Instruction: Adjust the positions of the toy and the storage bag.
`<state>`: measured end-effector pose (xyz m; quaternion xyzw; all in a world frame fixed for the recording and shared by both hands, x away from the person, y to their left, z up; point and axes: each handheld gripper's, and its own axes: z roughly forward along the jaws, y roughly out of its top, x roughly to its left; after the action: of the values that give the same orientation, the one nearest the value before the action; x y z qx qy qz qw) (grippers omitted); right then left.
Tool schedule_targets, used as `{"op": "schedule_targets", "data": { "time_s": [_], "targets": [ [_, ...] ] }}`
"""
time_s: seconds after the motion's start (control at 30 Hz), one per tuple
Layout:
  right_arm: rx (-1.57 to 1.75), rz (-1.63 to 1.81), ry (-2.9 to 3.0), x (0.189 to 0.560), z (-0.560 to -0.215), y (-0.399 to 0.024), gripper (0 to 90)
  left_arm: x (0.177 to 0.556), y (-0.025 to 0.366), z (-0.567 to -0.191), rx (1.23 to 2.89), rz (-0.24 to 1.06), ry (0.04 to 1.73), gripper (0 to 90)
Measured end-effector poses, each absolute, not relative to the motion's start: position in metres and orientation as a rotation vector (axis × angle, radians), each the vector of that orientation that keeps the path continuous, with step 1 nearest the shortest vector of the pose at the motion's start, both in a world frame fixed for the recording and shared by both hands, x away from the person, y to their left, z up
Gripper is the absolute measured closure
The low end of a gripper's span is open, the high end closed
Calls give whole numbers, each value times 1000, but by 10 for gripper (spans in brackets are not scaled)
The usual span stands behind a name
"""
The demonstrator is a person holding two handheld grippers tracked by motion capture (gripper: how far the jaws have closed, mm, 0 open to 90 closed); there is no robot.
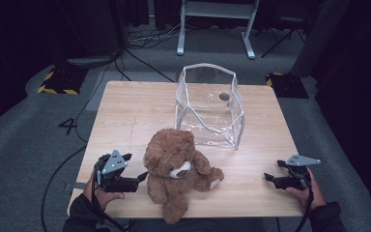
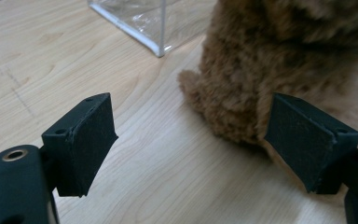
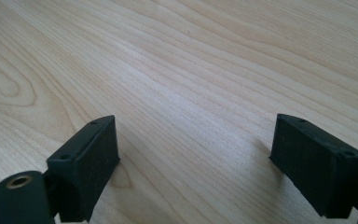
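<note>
Your brown teddy bear is sitting near the front edge of the wooden bench, slumped a bit, with the clear plastic bag standing open just behind it. Your left gripper is right up against the bear's side, jaws spread wide with nothing between them yet; in the left gripper view one jaw sits right at the fur. Your right gripper is well off to the bear's other side, low over bare wood, jaws released too and holding nothing.
</note>
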<state>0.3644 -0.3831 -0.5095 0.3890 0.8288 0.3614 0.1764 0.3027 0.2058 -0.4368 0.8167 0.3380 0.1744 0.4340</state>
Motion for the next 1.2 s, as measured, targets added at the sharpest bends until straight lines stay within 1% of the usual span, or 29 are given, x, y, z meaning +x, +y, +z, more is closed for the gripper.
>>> {"op": "schedule_targets", "data": {
  "time_s": [0.2,0.5,0.67,0.93,1.03,1.2],
  "targets": [
    [1101,1023,2347,364,-509,-383,148,298,189,-430,2045,416,787,162],
    [1102,1023,2347,364,-509,-383,148,300,182,-428,2022,382,785,158],
    [1102,1023,2347,364,-509,-383,148,299,171,-426,2006,346,760,158],
    [1101,1023,2347,364,-509,-383,148,305,147,-428,2023,324,742,158],
    [1101,1023,2347,364,-509,-383,148,311,136,-430,2003,309,761,157],
    [1102,1023,2347,364,-509,-383,148,320,130,-433,1968,290,775,155]
  ]
}}
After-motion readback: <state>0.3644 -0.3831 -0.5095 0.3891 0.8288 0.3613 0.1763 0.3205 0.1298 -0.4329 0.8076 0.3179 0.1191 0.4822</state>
